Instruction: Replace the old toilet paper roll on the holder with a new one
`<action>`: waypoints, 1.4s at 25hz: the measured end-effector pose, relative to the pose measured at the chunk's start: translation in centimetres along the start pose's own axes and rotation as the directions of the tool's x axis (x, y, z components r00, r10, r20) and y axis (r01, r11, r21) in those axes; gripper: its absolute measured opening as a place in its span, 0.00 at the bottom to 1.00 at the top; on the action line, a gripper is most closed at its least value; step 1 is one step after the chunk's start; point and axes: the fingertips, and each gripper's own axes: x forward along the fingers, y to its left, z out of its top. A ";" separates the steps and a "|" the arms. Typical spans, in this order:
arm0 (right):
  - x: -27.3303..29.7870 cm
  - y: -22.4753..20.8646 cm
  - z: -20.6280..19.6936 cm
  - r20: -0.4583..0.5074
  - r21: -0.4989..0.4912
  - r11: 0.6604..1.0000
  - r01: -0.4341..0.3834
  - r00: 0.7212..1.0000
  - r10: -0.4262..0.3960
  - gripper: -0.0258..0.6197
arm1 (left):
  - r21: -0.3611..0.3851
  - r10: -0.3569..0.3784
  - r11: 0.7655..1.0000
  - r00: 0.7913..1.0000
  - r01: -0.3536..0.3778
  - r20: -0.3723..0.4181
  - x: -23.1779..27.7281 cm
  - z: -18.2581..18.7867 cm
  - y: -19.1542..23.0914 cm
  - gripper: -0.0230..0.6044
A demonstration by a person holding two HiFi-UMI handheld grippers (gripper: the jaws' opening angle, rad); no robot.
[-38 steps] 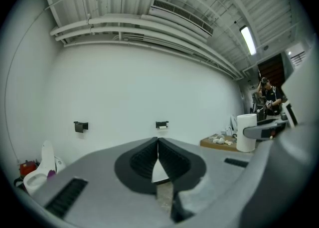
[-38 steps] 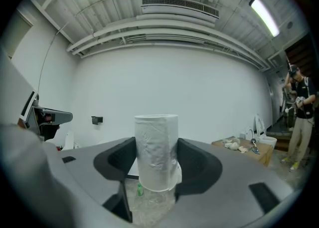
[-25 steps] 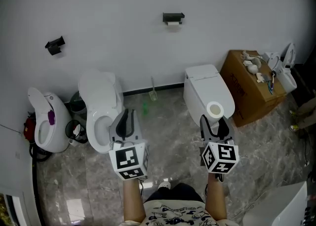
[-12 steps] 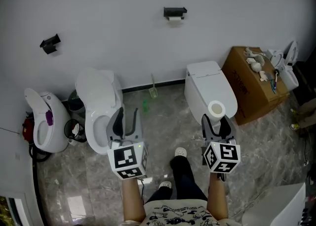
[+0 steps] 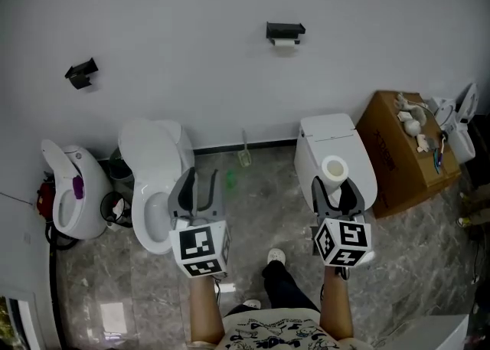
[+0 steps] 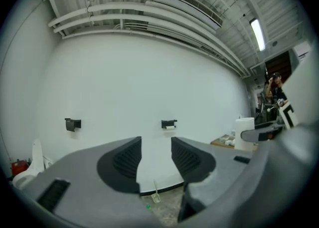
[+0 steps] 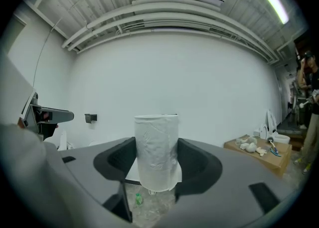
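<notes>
A black paper holder [image 5: 285, 31] is fixed high on the white wall, with a small remnant of white roll [image 5: 285, 43] under it. In the left gripper view the holder [image 6: 169, 123] shows far ahead, just right of the jaw gap. My right gripper [image 5: 334, 185] is shut on a full white toilet paper roll [image 5: 334, 168], which stands upright between the jaws [image 7: 156, 152]. My left gripper [image 5: 197, 181] is open with nothing between its fingers [image 6: 128, 159]. Both grippers point level at the wall, well short of it.
A toilet with raised lid [image 5: 157, 180] stands ahead of the left gripper and a closed toilet [image 5: 337, 149] under the right one. A cardboard box [image 5: 406, 149] is at right, a second black holder [image 5: 82, 73] at left, and a toilet brush [image 5: 243, 153] by the wall.
The left gripper's jaws have opened from nearly shut. Both grippers and the view have advanced toward the wall, and a foot has stepped forward. The right gripper still holds the roll.
</notes>
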 end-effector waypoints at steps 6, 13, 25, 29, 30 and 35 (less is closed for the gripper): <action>7.3 -3.8 2.8 0.016 -0.017 0.999 -0.030 0.999 0.030 0.46 | -0.007 0.041 0.999 0.999 -0.041 0.023 7.0 1.9 -0.9 0.31; 14.6 -8.9 4.2 0.020 -0.021 0.998 -0.055 0.998 0.055 0.46 | 0.000 0.071 0.997 0.997 -0.071 0.036 14.8 3.4 -3.1 0.31; 21.3 -14.2 3.8 -0.001 0.019 0.999 -0.029 1.000 0.029 0.46 | 0.038 0.083 0.996 0.997 -0.083 0.000 22.7 3.0 -4.5 0.31; 23.7 -14.7 3.6 -0.008 0.026 0.999 -0.022 1.000 0.022 0.46 | 0.048 0.068 0.996 0.998 -0.068 0.001 25.7 2.9 -4.6 0.31; 24.4 -14.8 3.7 -0.008 0.025 0.999 -0.020 1.000 0.020 0.46 | 0.048 0.064 0.997 0.998 -0.064 0.002 26.5 2.8 -4.6 0.31; 28.9 -16.2 4.0 -0.003 0.013 1.000 0.005 1.000 -0.005 0.46 | 0.052 0.035 0.998 0.999 -0.035 0.009 32.3 2.6 -4.6 0.31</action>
